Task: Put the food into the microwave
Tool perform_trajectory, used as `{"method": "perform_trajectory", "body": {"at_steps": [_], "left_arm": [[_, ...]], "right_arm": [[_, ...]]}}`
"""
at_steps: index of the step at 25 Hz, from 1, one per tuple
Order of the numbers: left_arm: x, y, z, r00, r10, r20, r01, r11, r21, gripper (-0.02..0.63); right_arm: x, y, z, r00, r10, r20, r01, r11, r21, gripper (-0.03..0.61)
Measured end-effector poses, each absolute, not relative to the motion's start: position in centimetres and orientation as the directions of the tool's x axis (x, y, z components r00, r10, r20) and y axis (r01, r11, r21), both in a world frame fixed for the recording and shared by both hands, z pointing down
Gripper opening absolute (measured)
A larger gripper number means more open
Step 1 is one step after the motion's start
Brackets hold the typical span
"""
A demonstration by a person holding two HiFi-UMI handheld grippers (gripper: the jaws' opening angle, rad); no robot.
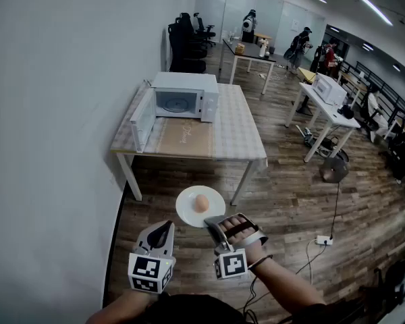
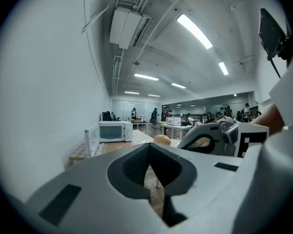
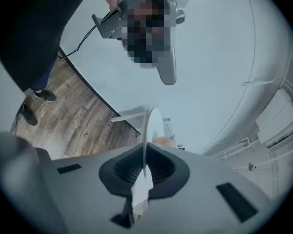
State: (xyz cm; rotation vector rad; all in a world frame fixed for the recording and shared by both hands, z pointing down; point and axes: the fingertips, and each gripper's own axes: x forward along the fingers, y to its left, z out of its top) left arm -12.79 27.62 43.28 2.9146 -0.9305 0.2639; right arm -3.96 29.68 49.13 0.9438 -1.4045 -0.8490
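Observation:
A white plate [image 1: 189, 211] carries a peach-coloured egg-shaped food [image 1: 201, 203] and hangs in the air in front of the table. My right gripper [image 1: 214, 227] is shut on the plate's near right rim; in the right gripper view the plate [image 3: 149, 126] shows edge-on between the jaws, with the food [image 3: 164, 141] behind it. My left gripper [image 1: 163, 231] is beside the plate's left edge, shut and empty. The white microwave [image 1: 185, 96] stands on the table [image 1: 236, 140] ahead with its door [image 1: 143, 119] swung open to the left; it also shows in the left gripper view, the microwave [image 2: 115, 130] being far off.
A white wall runs along the left. Other white desks [image 1: 331, 110] and office chairs [image 1: 187, 42] stand to the right and beyond, with people at the far end. A power strip [image 1: 322, 240] and its cable lie on the wooden floor at the right.

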Motion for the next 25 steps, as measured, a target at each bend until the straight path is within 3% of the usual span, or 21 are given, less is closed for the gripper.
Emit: {"method": "perform_trajectory", "body": {"at_steps": [25], "left_arm": [[-16.4,27.2,43.8,0.825,-0.540,0.167,-0.554,-0.832,0.045,0.008]], "right_arm": [[-8.3,29.0,47.4,-0.009,-0.932,0.363,-0.113,0.362,0.925,0.017]]}}
